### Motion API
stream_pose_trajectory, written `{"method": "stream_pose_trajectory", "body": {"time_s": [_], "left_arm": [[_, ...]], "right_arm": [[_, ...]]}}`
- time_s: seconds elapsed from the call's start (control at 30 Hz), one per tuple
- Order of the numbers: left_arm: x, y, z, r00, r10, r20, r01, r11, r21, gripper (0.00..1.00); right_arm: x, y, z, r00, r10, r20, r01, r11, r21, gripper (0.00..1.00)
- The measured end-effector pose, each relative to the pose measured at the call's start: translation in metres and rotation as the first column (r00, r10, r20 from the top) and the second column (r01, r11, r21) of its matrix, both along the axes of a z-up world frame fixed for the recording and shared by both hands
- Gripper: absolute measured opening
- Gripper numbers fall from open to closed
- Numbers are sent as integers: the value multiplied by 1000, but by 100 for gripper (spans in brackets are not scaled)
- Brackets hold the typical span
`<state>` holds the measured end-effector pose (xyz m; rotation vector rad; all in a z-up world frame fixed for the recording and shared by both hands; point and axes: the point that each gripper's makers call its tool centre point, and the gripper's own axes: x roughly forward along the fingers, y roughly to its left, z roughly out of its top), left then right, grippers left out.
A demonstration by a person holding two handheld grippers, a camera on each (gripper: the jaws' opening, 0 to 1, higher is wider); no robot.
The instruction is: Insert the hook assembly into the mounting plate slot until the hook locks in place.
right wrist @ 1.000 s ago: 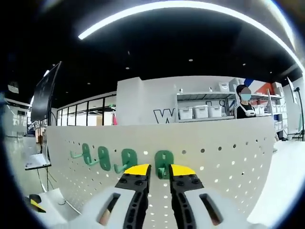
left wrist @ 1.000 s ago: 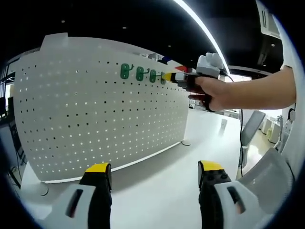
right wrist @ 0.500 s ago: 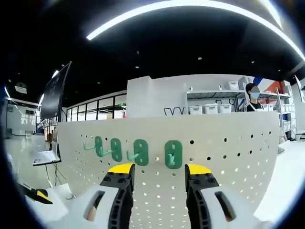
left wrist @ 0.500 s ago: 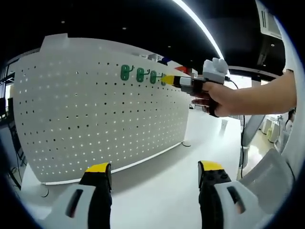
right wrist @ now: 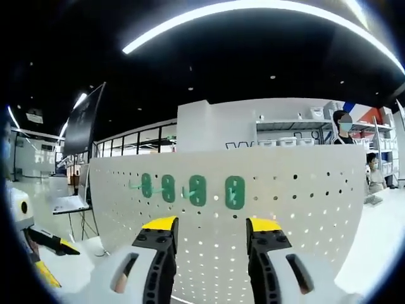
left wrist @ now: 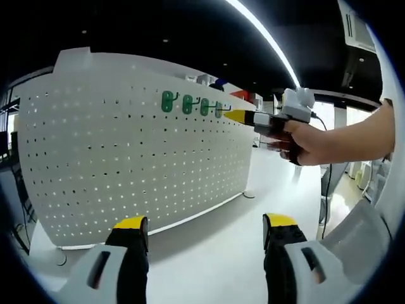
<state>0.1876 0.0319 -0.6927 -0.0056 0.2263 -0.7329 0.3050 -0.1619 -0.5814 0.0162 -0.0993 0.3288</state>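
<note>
A white pegboard mounting plate (left wrist: pixel 126 152) stands upright on the table, with several green hooks (left wrist: pixel 187 104) in a row near its top edge. My right gripper (left wrist: pixel 235 116), held by a hand, hovers just right of the last hook, apart from it. In the right gripper view the green hooks (right wrist: pixel 197 190) sit on the plate (right wrist: pixel 291 209) ahead, the rightmost hook (right wrist: pixel 235 192) between my jaws' line. My right gripper (right wrist: pixel 212 225) is open with nothing in it. My left gripper (left wrist: pixel 204 225) is open and low, and also appears at the left (right wrist: pixel 56 261).
The white tabletop (left wrist: pixel 215 253) spreads in front of the plate. A grey chair (left wrist: pixel 354 234) stands at the right. Behind the plate are shelves with bins (right wrist: pixel 297 136), a person (right wrist: pixel 345 126) and a dark screen (right wrist: pixel 82 126).
My right gripper's jaws have opened and it has drawn back from the plate; the rightmost green hook stays on the board. The left gripper has barely moved.
</note>
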Motion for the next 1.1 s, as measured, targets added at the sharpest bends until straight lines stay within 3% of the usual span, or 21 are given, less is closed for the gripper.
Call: {"method": "stream_pose_trajectory", "body": {"time_s": [0.83,1.1], "left_arm": [[3,10,33,994,65,91,-62,997,-38,80],[1,18,33,992,92,91,-87,995,-49,85]], "right_arm": [[-65,-9,-38,998,48,-50,-50,998,-38,51],[-83,-16,-47,997,56,-62,-58,998,-32,53]]}}
